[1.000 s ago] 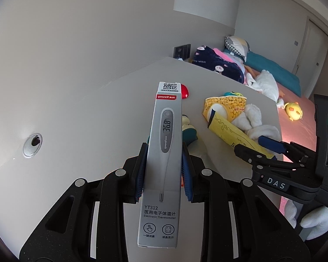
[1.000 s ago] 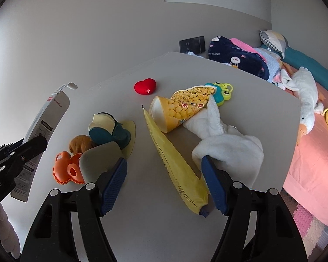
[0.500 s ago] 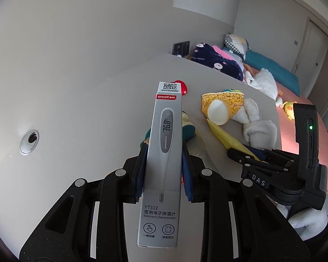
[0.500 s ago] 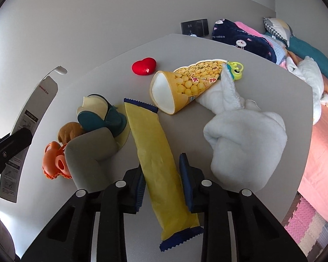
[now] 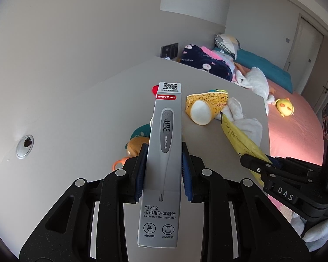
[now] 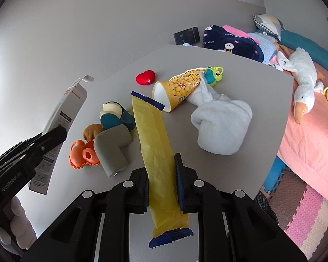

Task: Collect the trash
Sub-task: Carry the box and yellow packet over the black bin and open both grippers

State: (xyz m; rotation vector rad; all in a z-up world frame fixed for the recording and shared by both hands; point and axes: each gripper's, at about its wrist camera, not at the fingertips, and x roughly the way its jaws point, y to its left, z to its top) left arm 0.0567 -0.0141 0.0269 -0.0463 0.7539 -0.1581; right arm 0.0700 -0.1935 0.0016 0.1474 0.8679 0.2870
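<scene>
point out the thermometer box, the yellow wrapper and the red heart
thermometer box [image 5: 164, 144], left wrist view, printed front face
yellow wrapper [image 6: 155, 135], right wrist view, middle of its yellow body
red heart [image 6: 145, 77], right wrist view, centre of its top

grey table [image 6: 251, 83], on it a red heart [image 6: 145, 77], corn-print cone [image 6: 179, 89], frog toy [image 6: 213, 74], white towel [image 6: 223, 128], grey pad [image 6: 111, 148], orange toy [image 6: 83, 155], teal toy [image 6: 118, 118]

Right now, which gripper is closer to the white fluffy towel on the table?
Right. The right gripper, clamping a yellow wrapper, sits beside the towel; the left gripper, holding a grey thermometer box, is beyond the toys.
</scene>
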